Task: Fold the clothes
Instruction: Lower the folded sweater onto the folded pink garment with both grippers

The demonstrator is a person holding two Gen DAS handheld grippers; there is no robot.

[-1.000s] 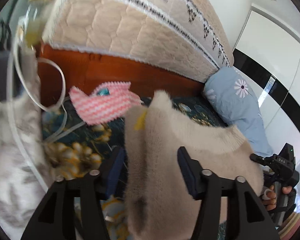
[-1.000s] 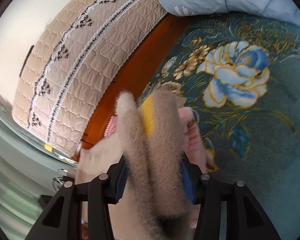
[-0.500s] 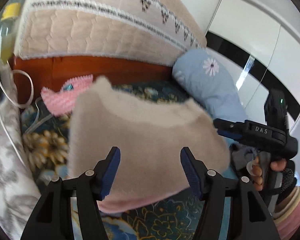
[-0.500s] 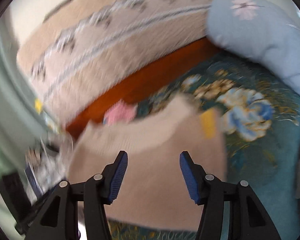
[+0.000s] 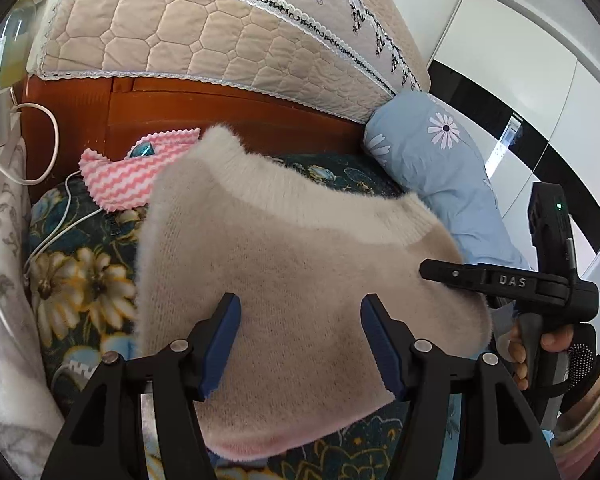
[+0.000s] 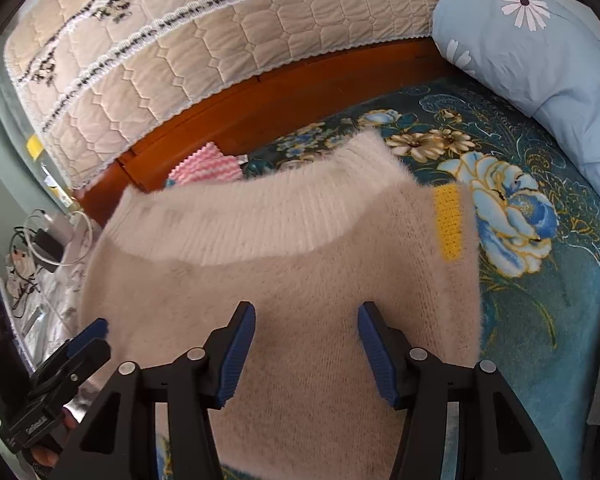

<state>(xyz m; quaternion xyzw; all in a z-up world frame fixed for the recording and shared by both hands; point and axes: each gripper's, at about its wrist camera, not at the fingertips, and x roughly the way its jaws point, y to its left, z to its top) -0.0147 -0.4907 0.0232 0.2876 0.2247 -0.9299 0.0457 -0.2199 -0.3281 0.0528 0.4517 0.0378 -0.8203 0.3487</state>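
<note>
Released since a second ago, sweater (image 5: 300, 280) lies flat on bed (image 6: 540, 320), both left gripper (image 5: 300, 340) and right gripper (image 6: 306, 344) spread apart above it, holding nothing.

A home bedroom: wooden bed frame (image 5: 220, 108), quilted mattress (image 5: 204, 36), blue pillow (image 5: 440, 168).

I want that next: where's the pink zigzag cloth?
In the left wrist view the pink zigzag cloth lies upper left, against the wooden bed frame, just behind the beige sweater.
</note>
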